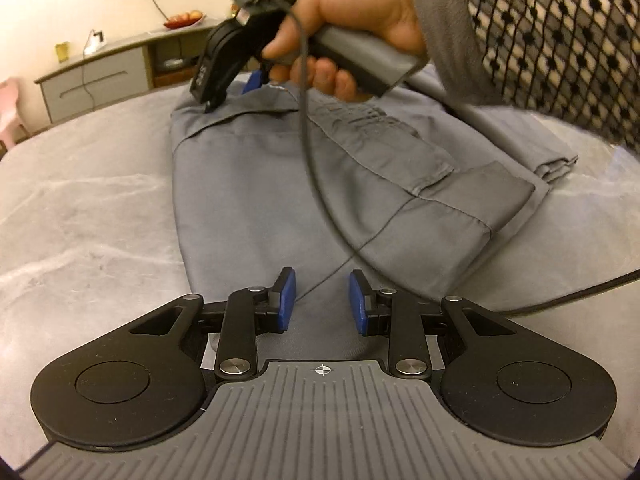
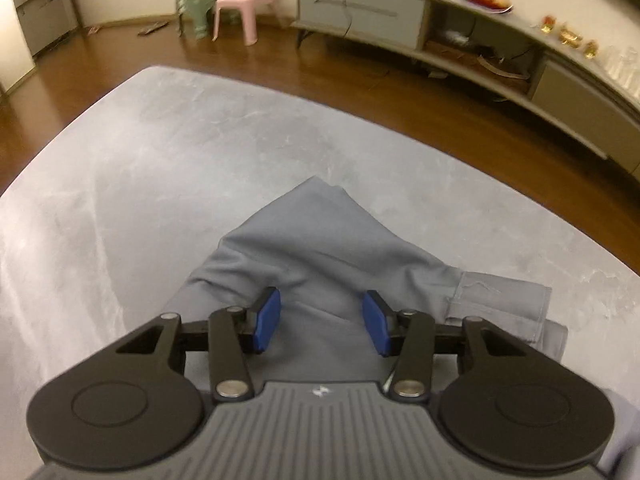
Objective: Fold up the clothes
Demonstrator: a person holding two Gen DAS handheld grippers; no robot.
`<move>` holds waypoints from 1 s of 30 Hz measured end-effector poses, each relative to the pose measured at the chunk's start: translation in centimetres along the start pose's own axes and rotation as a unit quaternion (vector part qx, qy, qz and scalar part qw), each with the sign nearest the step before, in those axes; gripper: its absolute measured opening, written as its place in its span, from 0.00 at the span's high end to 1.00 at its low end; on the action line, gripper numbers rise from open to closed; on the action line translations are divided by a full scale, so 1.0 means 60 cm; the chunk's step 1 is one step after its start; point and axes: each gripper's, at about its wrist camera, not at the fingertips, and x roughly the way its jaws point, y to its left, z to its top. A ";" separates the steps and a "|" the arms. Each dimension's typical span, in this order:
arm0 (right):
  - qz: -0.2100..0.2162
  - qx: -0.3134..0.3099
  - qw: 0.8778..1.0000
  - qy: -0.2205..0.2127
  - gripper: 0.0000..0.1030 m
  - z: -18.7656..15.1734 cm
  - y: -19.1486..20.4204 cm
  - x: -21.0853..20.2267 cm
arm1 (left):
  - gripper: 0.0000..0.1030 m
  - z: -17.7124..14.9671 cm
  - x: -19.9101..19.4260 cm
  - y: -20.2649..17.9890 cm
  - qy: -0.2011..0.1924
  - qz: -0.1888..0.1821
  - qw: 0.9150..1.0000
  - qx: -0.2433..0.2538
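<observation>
**Over the grey trousers, mid-fold**

On the surface (image 2: 120, 184) lie grey trousers (image 1: 280, 184), already doubled along their length, one cuffed end (image 1: 472, 208) lying across the top layer. Both tongs hover above the cloth with nothing between the pads: the left tongs (image 1: 322, 298) stand apart by a narrow gap near one end, the right tongs (image 2: 320, 322) stand wider apart over the far end, where a corner (image 2: 320, 192) peaks up (a loose fold, by the look of it). I judge the step to be a re-grip between folds. Next, each pair must drop to the cloth edge, catch all layers together, and carry one end over the other without dragging the pile askew.
</observation>
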 end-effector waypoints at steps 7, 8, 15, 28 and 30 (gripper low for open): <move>-0.017 -0.010 0.997 -0.070 0.31 0.073 0.016 -0.042 | 0.84 -0.002 -0.006 0.007 0.001 -0.008 1.000 -0.001; -0.016 -0.016 0.998 -0.054 0.29 0.082 0.020 -0.023 | 0.84 -0.002 -0.005 0.006 0.001 -0.007 1.000 0.001; 0.000 -0.085 0.996 -0.007 0.95 0.120 0.051 0.055 | 0.84 0.000 0.000 0.008 0.003 -0.012 1.000 0.006; -0.020 -0.079 0.983 -0.163 0.87 0.111 0.033 0.017 | 0.83 -0.005 -0.001 -0.024 -0.002 -0.001 1.000 0.015; -0.018 -0.041 0.980 -0.194 0.73 0.117 0.008 -0.029 | 0.83 -0.005 -0.004 -0.019 0.000 -0.004 1.000 0.013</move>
